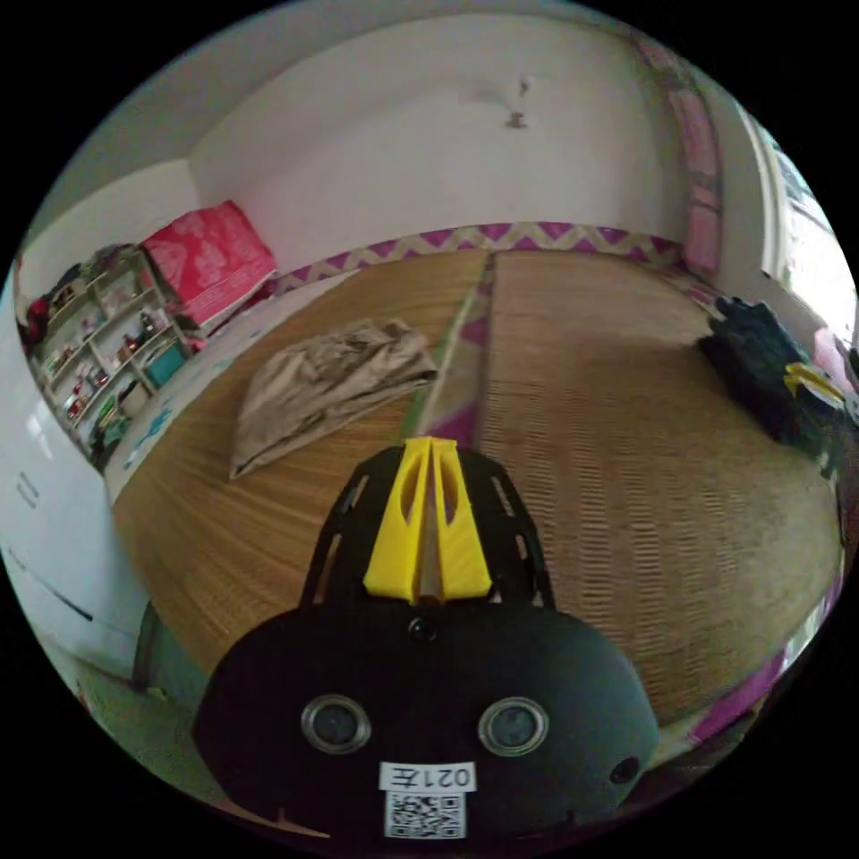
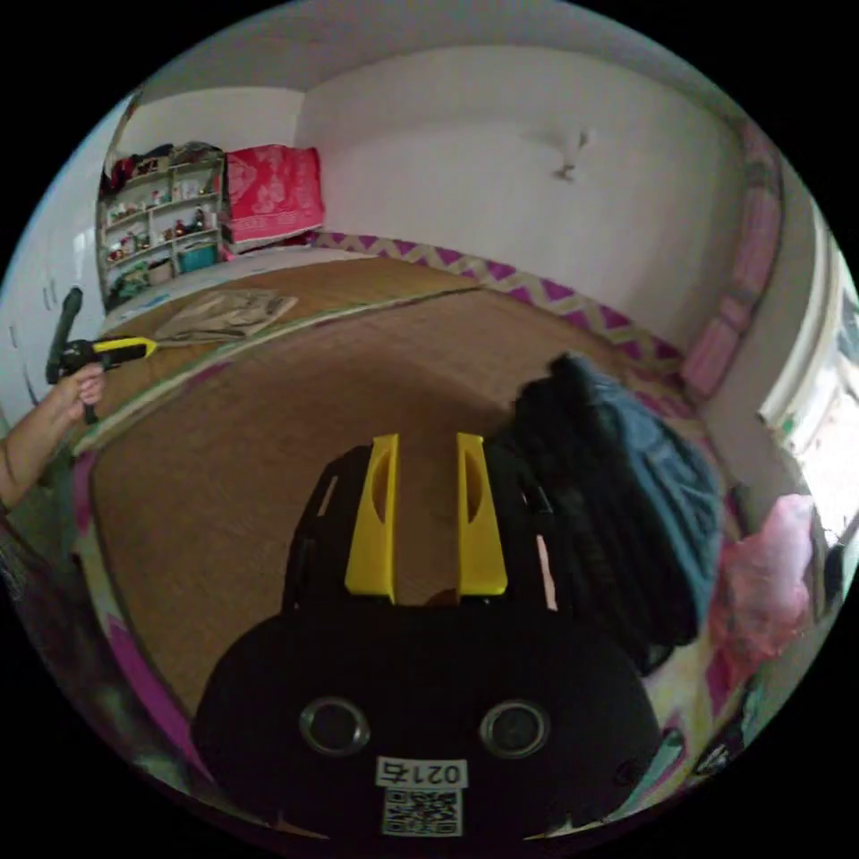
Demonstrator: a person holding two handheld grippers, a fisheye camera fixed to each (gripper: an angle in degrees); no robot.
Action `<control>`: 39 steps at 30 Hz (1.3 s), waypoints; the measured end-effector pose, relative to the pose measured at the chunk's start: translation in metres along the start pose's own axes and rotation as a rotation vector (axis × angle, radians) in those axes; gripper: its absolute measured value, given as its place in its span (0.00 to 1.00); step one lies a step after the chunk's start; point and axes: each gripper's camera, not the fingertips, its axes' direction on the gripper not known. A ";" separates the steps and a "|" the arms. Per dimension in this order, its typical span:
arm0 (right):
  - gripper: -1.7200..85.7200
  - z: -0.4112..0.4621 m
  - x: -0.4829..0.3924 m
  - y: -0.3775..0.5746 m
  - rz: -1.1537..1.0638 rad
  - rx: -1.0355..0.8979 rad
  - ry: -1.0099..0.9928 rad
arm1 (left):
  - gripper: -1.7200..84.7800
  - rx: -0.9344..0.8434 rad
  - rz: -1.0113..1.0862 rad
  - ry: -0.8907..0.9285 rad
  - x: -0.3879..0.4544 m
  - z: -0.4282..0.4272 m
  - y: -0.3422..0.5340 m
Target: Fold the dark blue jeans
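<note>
The dark blue jeans (image 2: 617, 501) lie in a crumpled heap on the woven mat, just right of my right gripper (image 2: 428, 440), whose yellow jaws stand apart with nothing between them. In the left gripper view the same dark heap (image 1: 769, 380) sits far off at the right edge, with the right gripper's yellow tip against it. My left gripper (image 1: 430, 445) hovers over the mat with its yellow jaws pressed together on nothing. It also appears at the far left of the right gripper view, as the left gripper (image 2: 125, 347) held in a person's hand (image 2: 80, 386).
A folded tan garment (image 1: 331, 380) lies on the mat's left half. A pink cloth (image 2: 761, 582) sits right of the jeans. A shelf of small items (image 1: 98, 349) and a red bundle (image 1: 210, 255) stand at the back left. Bare mat (image 1: 626, 447) spreads between the garments.
</note>
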 end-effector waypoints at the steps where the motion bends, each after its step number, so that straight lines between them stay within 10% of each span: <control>1: 0.14 -0.007 0.007 -0.003 -0.030 0.015 0.090 | 0.01 0.005 0.004 0.069 0.021 -0.004 0.003; 12: 0.17 0.059 0.021 -0.077 -0.301 -0.166 0.267 | 0.01 -0.075 0.027 0.258 0.121 -0.019 0.045; 29: 0.07 -0.035 0.094 -0.166 0.040 -0.135 0.080 | 0.01 -0.157 -0.035 0.288 0.093 -0.027 0.102; 39: 0.07 -0.081 -0.228 -0.185 -0.449 -0.149 -0.211 | 0.01 -0.160 -0.115 0.332 0.046 -0.053 0.158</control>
